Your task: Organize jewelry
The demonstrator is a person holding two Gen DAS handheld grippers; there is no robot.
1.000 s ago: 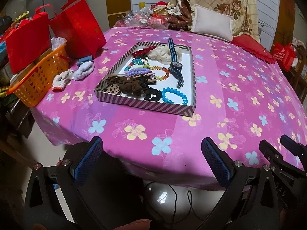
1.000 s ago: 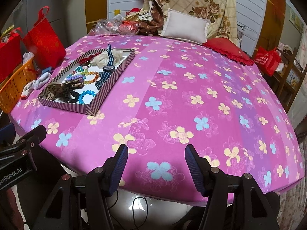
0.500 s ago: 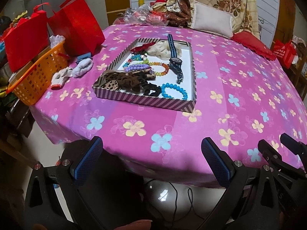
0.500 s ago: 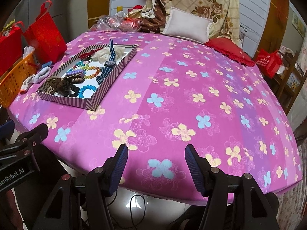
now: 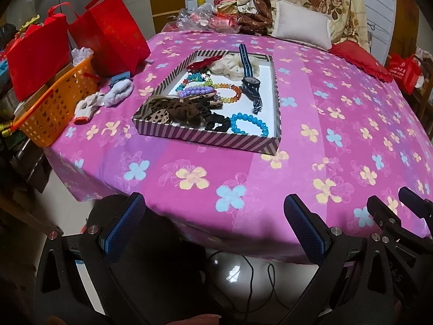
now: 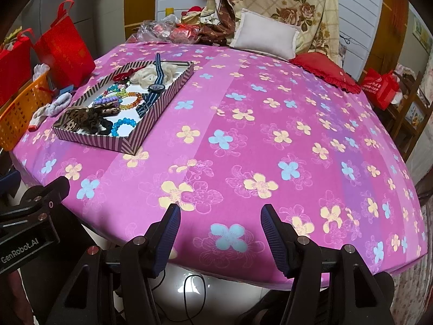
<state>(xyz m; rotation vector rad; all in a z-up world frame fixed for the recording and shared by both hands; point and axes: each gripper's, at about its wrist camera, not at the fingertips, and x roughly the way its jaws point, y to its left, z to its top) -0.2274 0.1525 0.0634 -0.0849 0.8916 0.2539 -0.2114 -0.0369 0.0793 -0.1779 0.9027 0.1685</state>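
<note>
Two grippers wait at the near edge of a floral tabletop (image 6: 243,140), jewelry gathered in a striped tray beyond.

Left gripper (image 5: 213,224) and right gripper (image 6: 220,237) hover with jaws spread, holding nothing — the tray (image 5: 211,139) sits well ahead, left of centre, carrying a blue bracelet (image 5: 250,123), a watch (image 5: 250,81), bead strings and scrunchies in a loose heap. Whether sorting is ahead or finished — the scene fits both.

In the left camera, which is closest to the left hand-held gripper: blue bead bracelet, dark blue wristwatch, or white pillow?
From the left hand-held gripper:
1. Blue bead bracelet, tray's near end.
2. Dark blue wristwatch, mid-tray, right side.
3. White pillow, table's far edge.
</note>
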